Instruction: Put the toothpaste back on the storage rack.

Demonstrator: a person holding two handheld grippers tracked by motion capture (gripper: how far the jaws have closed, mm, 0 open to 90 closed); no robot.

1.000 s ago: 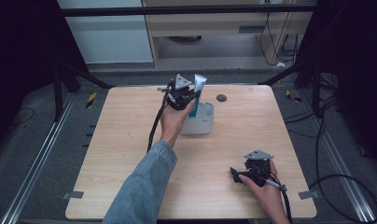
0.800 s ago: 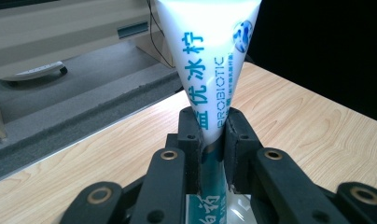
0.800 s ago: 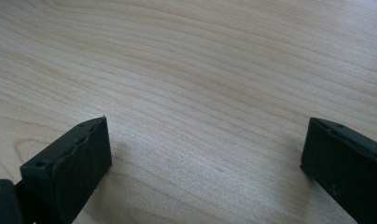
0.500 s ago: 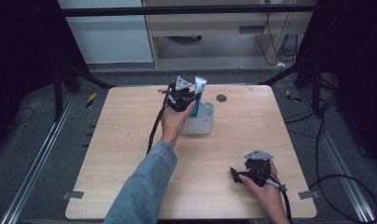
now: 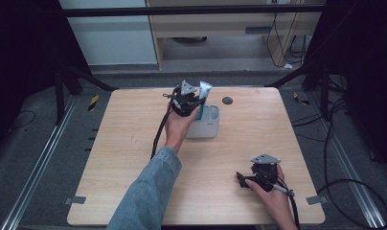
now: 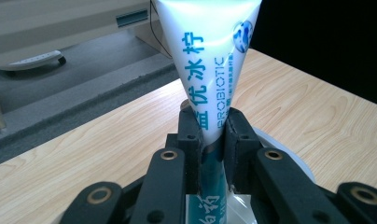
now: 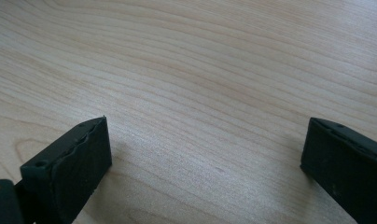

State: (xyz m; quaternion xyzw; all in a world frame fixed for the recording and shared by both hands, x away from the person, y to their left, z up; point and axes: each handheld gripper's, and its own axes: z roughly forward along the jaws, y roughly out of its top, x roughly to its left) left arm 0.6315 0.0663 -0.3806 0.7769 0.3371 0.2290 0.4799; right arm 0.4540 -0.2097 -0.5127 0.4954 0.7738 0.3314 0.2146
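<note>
A: Nearest the camera, what occupied the table (image 5: 134, 143) edge?

B: Closest in, the right gripper (image 5: 246, 179) rested low over the bare wood, held by the right hand (image 5: 273, 196). It lay well apart from the white holder (image 5: 208, 125), on the near right side of it. In the right gripper view its jaws stood wide apart, with only wood grain between them.

A: And the left arm?

B: A denim sleeve (image 5: 146, 191) ran from the near edge toward the holder. The left hand (image 5: 178, 127) sat just beside the holder's left wall.

A: What did the left gripper (image 6: 211, 135) hold?

B: Its jaws were closed on the toothpaste tube (image 6: 210, 70), pinching the narrow lower part. The tube stood upright, its broad crimped end uppermost, with blue lettering down the white body.

A: Where was the tube relative to the holder?

B: Directly over it; in the high view the tube (image 5: 204, 91) rose above the holder's left rear corner. Whether its lower end touched the holder's inside could not be told.

A: Anything farther off?

B: A small dark disc (image 5: 227, 100) lay on the wood just beyond the holder, to its right.
</note>
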